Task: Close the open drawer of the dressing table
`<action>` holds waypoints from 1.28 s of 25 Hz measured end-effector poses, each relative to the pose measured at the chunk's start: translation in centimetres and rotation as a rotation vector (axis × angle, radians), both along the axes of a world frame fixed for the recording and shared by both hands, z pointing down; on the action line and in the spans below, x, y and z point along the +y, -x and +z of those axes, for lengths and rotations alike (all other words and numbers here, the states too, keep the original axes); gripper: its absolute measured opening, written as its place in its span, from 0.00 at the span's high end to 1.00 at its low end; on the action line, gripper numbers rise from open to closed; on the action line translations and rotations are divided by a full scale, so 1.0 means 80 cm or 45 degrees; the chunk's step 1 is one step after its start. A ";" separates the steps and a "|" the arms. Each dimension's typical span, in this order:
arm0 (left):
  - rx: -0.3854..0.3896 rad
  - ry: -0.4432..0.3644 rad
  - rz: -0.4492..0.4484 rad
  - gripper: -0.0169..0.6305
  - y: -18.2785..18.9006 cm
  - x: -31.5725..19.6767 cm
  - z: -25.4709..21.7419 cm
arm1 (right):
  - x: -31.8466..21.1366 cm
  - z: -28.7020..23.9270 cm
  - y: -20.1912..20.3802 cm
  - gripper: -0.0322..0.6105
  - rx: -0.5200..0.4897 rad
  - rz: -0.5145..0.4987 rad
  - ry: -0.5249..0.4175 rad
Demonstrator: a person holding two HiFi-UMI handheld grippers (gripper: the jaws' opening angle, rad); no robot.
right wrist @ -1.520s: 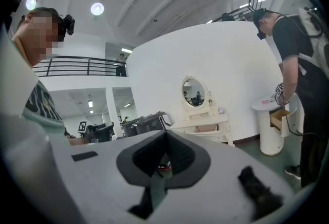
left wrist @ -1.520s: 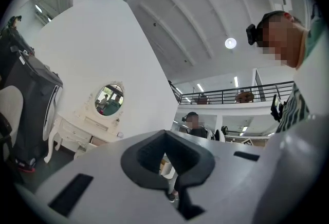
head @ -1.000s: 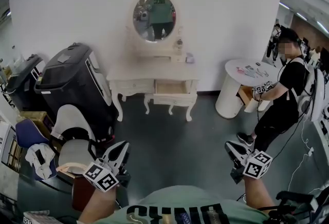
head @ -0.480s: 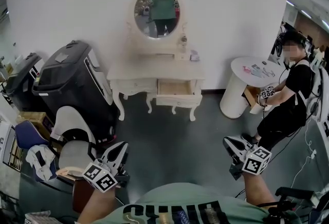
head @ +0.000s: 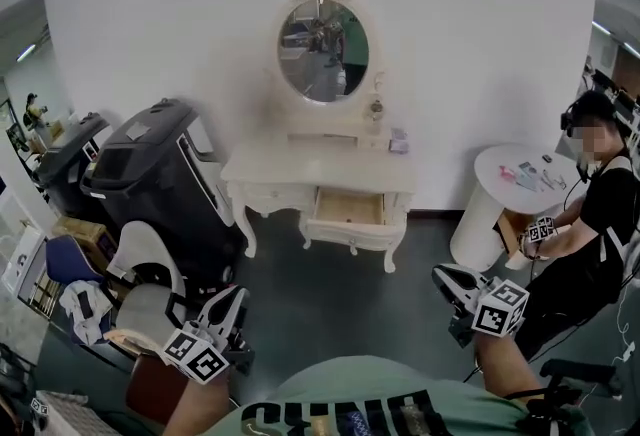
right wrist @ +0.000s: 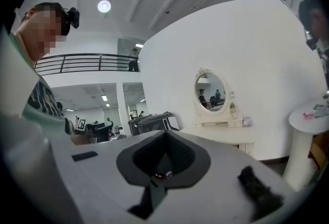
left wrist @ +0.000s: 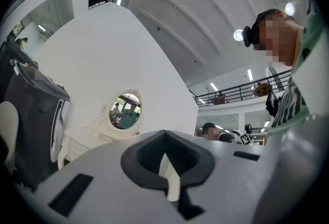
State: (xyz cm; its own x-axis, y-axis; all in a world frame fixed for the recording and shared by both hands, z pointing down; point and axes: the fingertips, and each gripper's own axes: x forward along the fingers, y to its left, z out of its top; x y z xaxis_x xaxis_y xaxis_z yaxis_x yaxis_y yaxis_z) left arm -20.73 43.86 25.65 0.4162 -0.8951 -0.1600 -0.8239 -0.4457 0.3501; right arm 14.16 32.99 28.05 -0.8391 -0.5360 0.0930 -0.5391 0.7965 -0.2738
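**A:** Where is the drawer from my grippers?

**B:** The drawer (head: 351,208) is well ahead of both, across a stretch of dark floor (head: 335,299), roughly in line with the gap between them. It is pulled out on the right side of a white dressing table (head: 300,167) against the wall. Its pale wooden inside shows, and an oval mirror (head: 323,51) hangs above.

**A:** And the grippers themselves?

**B:** Your left gripper (head: 236,296) is low in front of you, jaws pressed together on nothing. Your right gripper (head: 441,275) looks the same, jaws together with nothing between them. Both point toward the dressing table, well apart from it.

**A:** Anything near them?

**B:** To the left of your left gripper are a white chair (head: 140,269) and, beyond it, a big black case (head: 150,174). Beyond your right gripper, a person (head: 600,224) is at a round white table (head: 520,186).
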 end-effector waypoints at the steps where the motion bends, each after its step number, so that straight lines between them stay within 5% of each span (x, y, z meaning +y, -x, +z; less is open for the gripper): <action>1: 0.014 -0.001 -0.015 0.97 -0.012 -0.011 0.000 | -0.015 0.000 -0.009 0.93 0.003 -0.018 -0.010; 9: -0.008 0.054 -0.012 0.97 -0.098 -0.090 0.010 | -0.094 0.021 -0.070 0.93 0.050 -0.062 -0.034; 15: -0.019 0.053 0.055 0.97 -0.113 -0.162 0.011 | -0.144 0.036 -0.089 0.93 0.066 -0.005 -0.029; 32: 0.003 0.065 0.510 0.97 0.020 -0.487 0.037 | -0.338 0.017 0.064 0.93 0.127 0.348 -0.050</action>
